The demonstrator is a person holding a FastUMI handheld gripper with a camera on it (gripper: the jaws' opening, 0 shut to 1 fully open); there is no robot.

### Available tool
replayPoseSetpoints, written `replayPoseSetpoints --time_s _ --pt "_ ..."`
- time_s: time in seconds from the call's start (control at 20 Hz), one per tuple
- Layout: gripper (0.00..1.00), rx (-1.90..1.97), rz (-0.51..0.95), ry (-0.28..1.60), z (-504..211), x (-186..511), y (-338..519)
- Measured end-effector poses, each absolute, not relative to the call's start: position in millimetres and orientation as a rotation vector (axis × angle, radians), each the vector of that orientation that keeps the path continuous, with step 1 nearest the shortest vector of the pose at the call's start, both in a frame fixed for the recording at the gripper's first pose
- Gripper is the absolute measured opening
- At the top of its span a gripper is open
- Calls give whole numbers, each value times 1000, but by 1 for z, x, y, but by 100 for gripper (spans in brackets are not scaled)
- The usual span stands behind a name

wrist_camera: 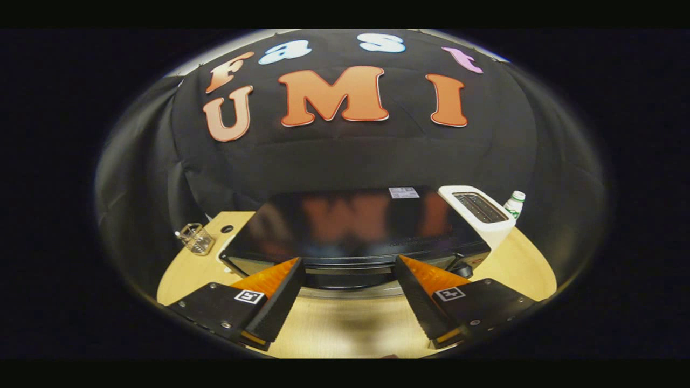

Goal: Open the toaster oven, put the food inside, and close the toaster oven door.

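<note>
Opening step: gripper point(349, 269) jaws apart, empty, oven point(350, 229) door top just ahead. Next: hook handle, pull.

The hand-held two-finger gripper point(349, 264) has its wedge-shaped fingers spread wide apart, nothing caught between them. One finger point(272, 293) rises from about 7 o'clock and leans in toward 12; the other rises from about 5 o'clock and leans in likewise, so the tips converge ahead. Each finger carries a small square black-and-white marker on its flat base plate.
</note>
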State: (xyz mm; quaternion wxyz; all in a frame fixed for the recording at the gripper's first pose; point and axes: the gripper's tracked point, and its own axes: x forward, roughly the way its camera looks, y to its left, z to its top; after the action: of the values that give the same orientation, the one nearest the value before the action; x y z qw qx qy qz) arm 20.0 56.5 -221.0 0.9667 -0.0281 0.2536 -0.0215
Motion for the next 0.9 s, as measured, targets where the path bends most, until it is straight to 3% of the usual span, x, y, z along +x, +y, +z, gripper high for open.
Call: replayPoseSetpoints --time_s 0.2,0.45,0.85,0.9 --pt "97 -57 -65 498 -222 19 59" --pt "83 -77 -39 472 -225 -10 66" --pt "80 -111 91 668 -251 -78 63" --pt "75 -135 106 671 -252 -81 64"
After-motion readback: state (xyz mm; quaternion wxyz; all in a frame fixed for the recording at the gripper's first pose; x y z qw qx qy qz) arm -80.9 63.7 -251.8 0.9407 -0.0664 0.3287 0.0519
